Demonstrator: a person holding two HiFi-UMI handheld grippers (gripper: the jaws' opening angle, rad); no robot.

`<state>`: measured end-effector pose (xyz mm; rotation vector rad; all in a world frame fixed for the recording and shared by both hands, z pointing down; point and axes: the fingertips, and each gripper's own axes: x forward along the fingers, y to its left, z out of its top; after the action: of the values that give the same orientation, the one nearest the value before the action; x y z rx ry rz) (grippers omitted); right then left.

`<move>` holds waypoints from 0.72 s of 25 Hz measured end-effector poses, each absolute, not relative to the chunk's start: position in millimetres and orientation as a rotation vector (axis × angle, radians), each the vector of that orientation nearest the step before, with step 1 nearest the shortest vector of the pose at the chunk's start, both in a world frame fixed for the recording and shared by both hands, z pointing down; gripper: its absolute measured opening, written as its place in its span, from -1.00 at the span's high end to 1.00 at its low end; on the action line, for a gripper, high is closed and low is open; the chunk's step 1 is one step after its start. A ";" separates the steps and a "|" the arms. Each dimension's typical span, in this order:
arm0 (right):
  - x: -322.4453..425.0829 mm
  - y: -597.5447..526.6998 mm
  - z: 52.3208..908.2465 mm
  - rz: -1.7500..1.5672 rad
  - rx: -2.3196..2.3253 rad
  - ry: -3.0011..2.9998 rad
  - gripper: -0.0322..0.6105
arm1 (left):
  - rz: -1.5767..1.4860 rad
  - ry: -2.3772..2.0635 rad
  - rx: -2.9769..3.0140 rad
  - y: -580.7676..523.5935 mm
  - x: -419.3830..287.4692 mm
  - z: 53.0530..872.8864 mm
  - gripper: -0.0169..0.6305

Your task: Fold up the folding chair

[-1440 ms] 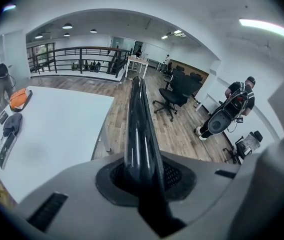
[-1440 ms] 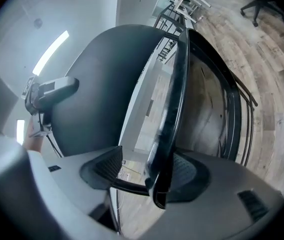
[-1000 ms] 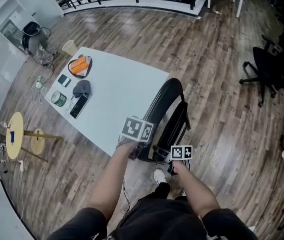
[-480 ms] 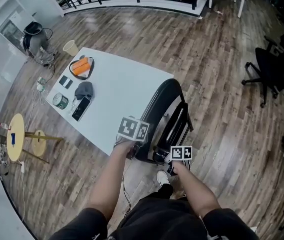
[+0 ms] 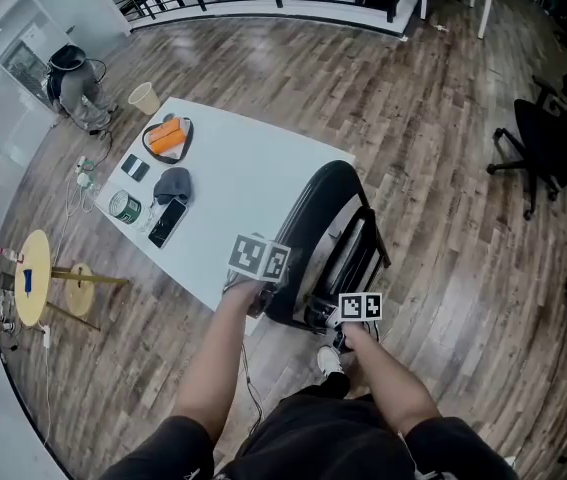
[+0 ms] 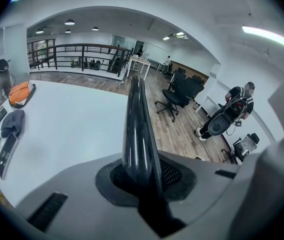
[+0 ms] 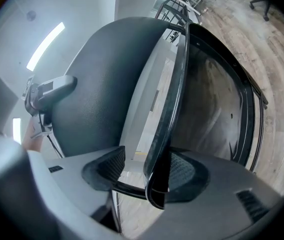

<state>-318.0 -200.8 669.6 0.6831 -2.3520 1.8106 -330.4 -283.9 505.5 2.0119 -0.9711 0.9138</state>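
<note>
The black folding chair (image 5: 328,218) stands on the wood floor against the white table (image 5: 243,163), its backrest and seat close together. My left gripper (image 5: 263,303) is shut on the backrest's top edge (image 6: 136,129), which runs up between its pads (image 6: 179,176). My right gripper (image 5: 336,320) is lower down, at the seat. The seat's thin rim (image 7: 174,99) lies between its jaws against the right pad (image 7: 187,174), with a gap to the left pad. The dark backrest (image 7: 101,84) fills the left of the right gripper view, and the left gripper (image 7: 49,91) shows beyond it.
On the table's far end lie an orange item (image 5: 166,136), a grey cap (image 5: 171,184), a phone (image 5: 166,222) and a can (image 5: 121,206). A yellow stool (image 5: 31,273) stands at left, an office chair (image 5: 553,148) at right. My shoe (image 5: 329,358) is by the chair's foot.
Both grippers have shifted slightly left in the head view with the chair, which now stands a little further from the table's near corner. Neither grip has changed.
</note>
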 end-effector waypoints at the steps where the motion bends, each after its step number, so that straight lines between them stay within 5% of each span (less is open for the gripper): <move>1: -320.3 -202.1 670.0 1.811 0.683 -2.350 0.14 | 0.911 -0.969 2.012 -285.4 -333.4 506.3 0.74; 16: -322.0 -205.2 684.3 1.594 0.658 -2.383 0.13 | 0.933 -0.959 2.028 -292.0 -349.5 511.7 0.73; 18: -306.3 -207.9 679.1 1.526 0.710 -2.412 0.10 | 1.010 -1.005 2.056 -290.6 -355.7 507.3 0.53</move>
<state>-306.3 -207.9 679.1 0.7103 -2.4122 1.5261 -355.7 -290.6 507.3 2.0561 -1.0047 1.0101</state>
